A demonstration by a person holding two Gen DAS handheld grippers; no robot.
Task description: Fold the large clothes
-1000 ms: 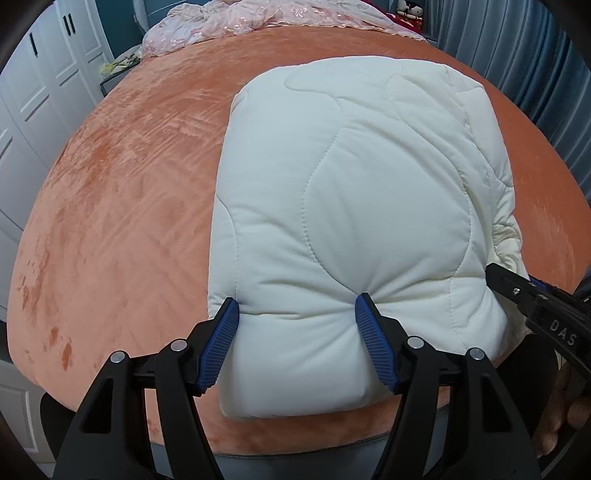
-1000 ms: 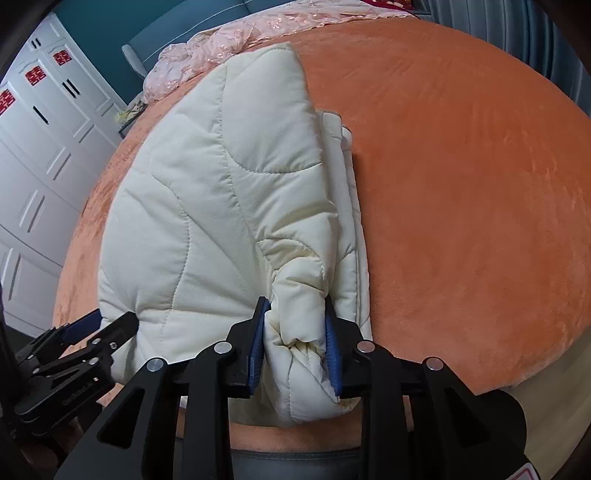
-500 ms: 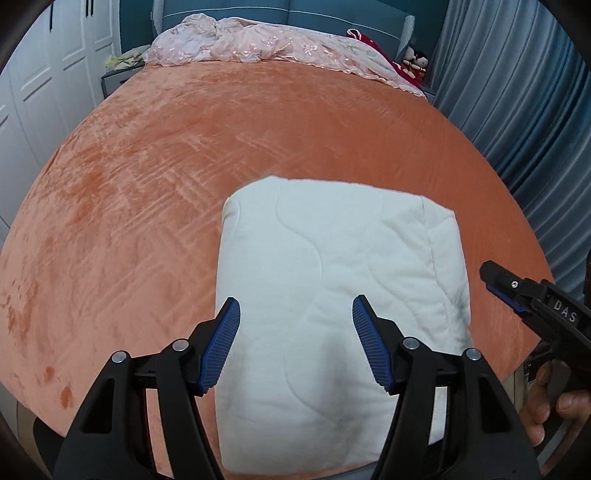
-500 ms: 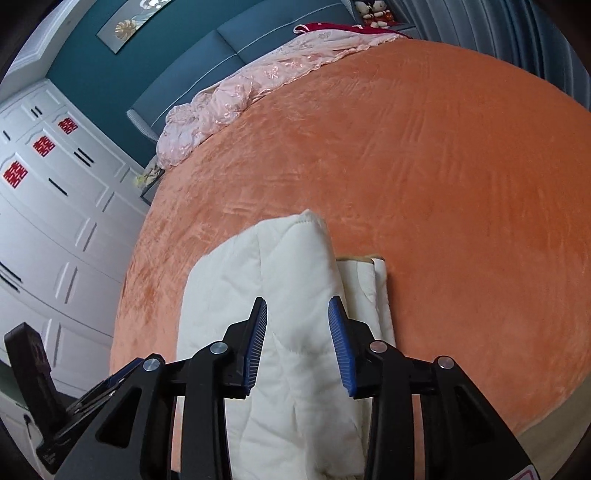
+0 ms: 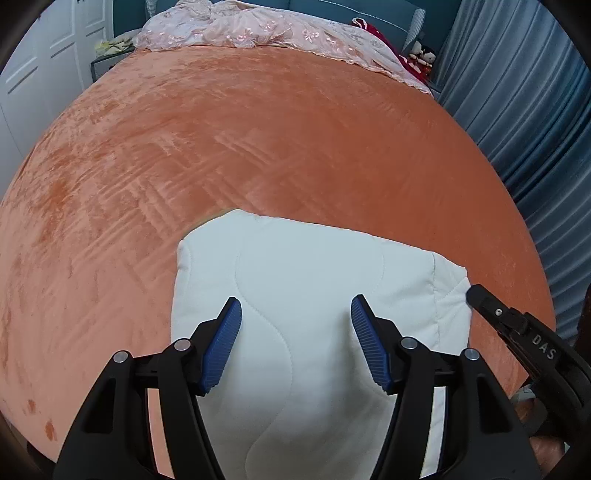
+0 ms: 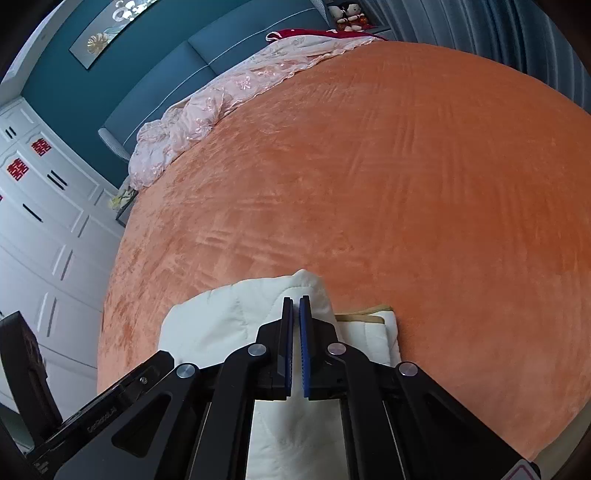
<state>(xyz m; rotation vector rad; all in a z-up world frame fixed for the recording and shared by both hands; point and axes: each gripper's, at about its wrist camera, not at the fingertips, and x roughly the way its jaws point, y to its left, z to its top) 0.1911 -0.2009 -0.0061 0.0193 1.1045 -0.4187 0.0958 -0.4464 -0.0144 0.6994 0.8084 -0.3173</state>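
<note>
A cream quilted coat (image 5: 314,266) lies folded into a thick rectangle at the near edge of the orange bed (image 5: 258,147). My left gripper (image 5: 295,301) hovers over its near half, open, with nothing between the blue pads. My right gripper (image 6: 296,301) hangs above the coat's (image 6: 221,317) right side, shut with its pads together and empty. A tan-edged inner layer shows at the coat's right edge. Each gripper appears in the other's view: the right gripper's tip (image 5: 476,291) by the coat's right corner, the left gripper (image 6: 129,387) at the lower left.
A pink floral cover (image 5: 258,29) is bunched along the head of the bed below a teal headboard (image 6: 147,74). White wardrobe doors (image 6: 44,240) stand on the left, blue curtains (image 5: 535,110) on the right. The orange bed (image 6: 406,184) stretches wide beyond the coat.
Both grippers have drawn back and up off the coat. The right one let go of a bunched fold it was pinching and has since closed on nothing. The left stayed open.
</note>
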